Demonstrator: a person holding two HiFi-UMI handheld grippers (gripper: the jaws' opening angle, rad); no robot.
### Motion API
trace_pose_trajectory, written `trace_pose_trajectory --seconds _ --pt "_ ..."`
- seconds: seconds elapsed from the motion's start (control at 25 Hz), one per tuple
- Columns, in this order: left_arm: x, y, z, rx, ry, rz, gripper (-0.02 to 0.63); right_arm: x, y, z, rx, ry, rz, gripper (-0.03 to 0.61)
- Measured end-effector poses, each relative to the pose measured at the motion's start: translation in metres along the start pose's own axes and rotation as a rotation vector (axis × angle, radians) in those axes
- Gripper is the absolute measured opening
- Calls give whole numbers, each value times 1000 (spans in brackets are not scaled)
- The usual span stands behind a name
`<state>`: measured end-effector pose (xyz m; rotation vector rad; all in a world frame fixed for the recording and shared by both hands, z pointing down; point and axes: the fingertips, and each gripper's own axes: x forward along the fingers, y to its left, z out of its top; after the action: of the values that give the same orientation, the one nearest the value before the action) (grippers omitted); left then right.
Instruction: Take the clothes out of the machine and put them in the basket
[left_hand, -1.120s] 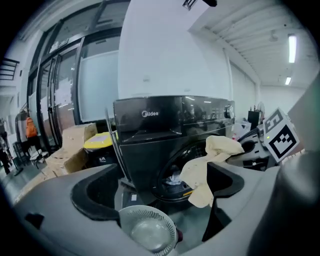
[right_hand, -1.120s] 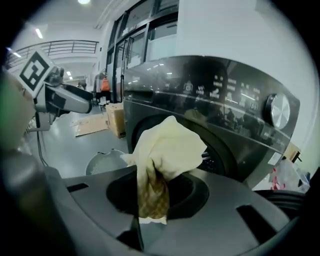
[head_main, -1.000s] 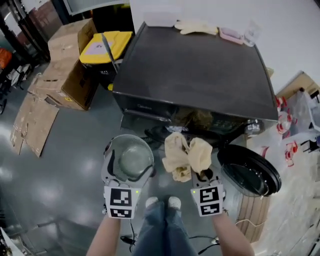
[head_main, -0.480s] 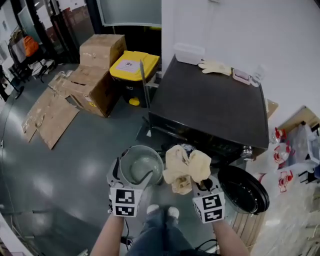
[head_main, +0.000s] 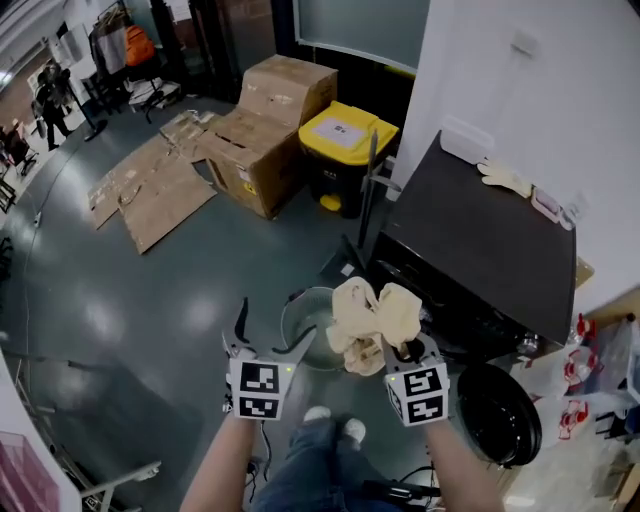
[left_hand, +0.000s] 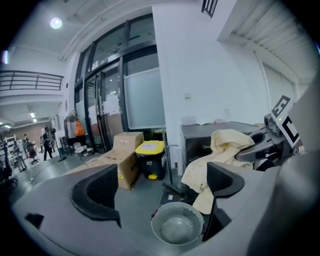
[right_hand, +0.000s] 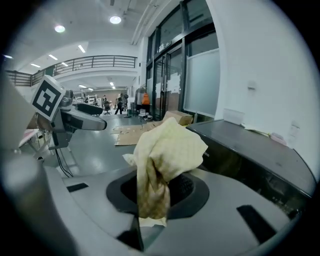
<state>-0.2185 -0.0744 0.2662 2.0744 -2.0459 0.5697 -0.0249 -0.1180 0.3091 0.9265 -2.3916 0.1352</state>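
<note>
A crumpled pale yellow cloth (head_main: 372, 318) hangs in the air in front of the black machine (head_main: 480, 255), and my right gripper (head_main: 397, 350) is shut on it. In the right gripper view the cloth (right_hand: 167, 152) bulges up from the jaws and hides their tips. My left gripper (head_main: 272, 335) is held beside it, open and empty. The round grey basket (head_main: 305, 335) stands on the floor just beyond and below both grippers. It shows between the left fingers (left_hand: 95, 195) in the left gripper view as the basket (left_hand: 177, 229), with the cloth (left_hand: 220, 152) to its right.
The machine's round black door (head_main: 500, 412) hangs open at the lower right. Pale gloves (head_main: 505, 180) and a white tray (head_main: 465, 140) lie on the machine's top. Cardboard boxes (head_main: 265, 140), a yellow-lidded bin (head_main: 345, 150) and flattened cardboard (head_main: 150, 185) stand to the left. My shoes (head_main: 335, 425) show below.
Both grippers have risen, the right one carrying the cloth up and away from the machine's front. The view has swung left, and the basket now lies further below the grippers.
</note>
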Motion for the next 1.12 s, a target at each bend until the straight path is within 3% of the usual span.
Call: trace_pose_trajectory --seconds 0.28,0.52,0.56,0.6,0.64,1.12 --pt "-33 61 11 -57 -26 135 557 33 31 48 -105 -10 80 78" --pt "-51 80 15 -60 -35 180 557 53 42 61 -68 -34 109 102" --pt "-53 83 11 -60 -29 182 557 61 46 61 -40 -44 117 186" --pt "-53 84 8 -60 -22 182 557 68 49 62 -8 -48 127 347" --pt "-53 85 5 -60 -14 181 557 74 53 63 17 -47 139 419" --pt "-25 71 -19 -60 48 121 557 90 62 19 19 64 173 419"
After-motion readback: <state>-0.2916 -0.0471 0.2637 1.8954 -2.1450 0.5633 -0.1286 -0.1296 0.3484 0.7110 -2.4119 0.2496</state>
